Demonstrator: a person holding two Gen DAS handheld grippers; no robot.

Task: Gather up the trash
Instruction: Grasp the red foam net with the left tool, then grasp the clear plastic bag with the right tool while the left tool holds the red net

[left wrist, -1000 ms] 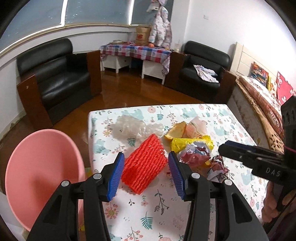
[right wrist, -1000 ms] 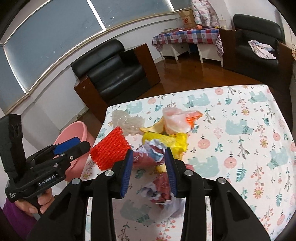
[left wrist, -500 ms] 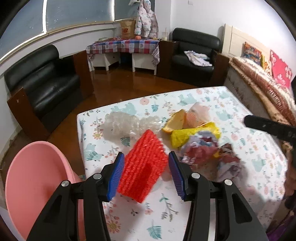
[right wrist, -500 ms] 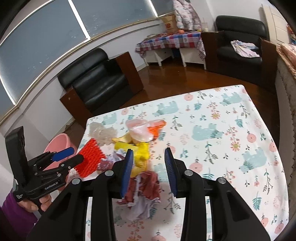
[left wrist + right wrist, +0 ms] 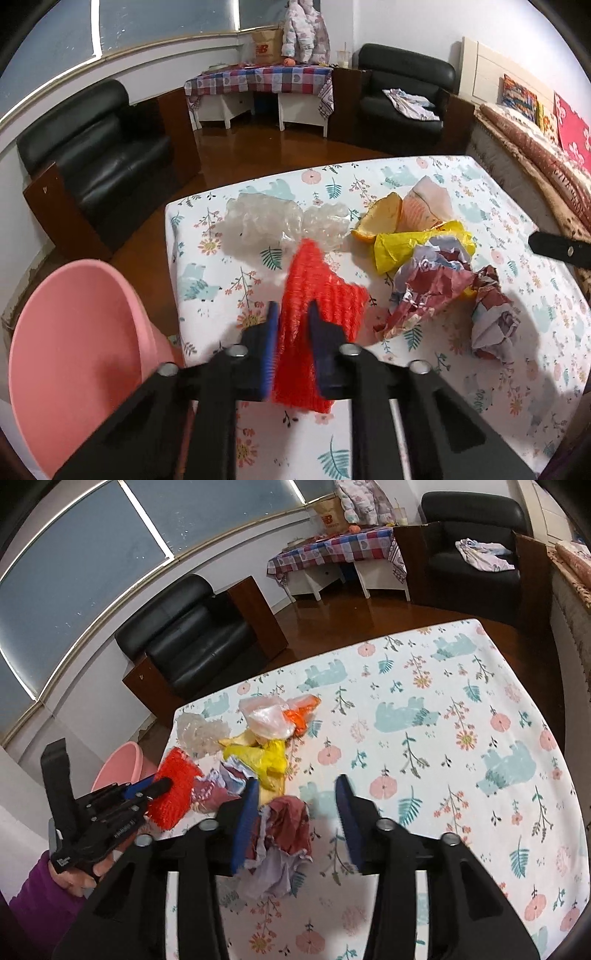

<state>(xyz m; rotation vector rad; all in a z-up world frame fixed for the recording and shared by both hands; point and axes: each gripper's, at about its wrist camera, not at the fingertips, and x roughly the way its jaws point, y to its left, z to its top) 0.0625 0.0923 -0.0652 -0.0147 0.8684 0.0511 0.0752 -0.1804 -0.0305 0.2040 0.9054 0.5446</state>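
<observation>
My left gripper [image 5: 291,314] is shut on a red foam net sleeve [image 5: 317,295] near the table's left edge; the sleeve also shows in the right wrist view [image 5: 175,775]. A pink bin [image 5: 70,354] stands on the floor to its left. My right gripper [image 5: 295,805] is open above a crumpled red and white paper [image 5: 284,834]. Other trash lies in a heap: clear plastic [image 5: 266,225], yellow wrapper [image 5: 402,247], orange peel [image 5: 380,218], pink bag [image 5: 424,206], crumpled paper [image 5: 432,288].
The table has a floral cloth [image 5: 443,738]. Black armchairs [image 5: 92,162] and a checked side table [image 5: 258,81] stand beyond on a wooden floor. A bed [image 5: 554,155] lies to the right.
My left gripper has closed on the red net sleeve. My right gripper has drawn back from the heap and opened wider over the crumpled paper.
</observation>
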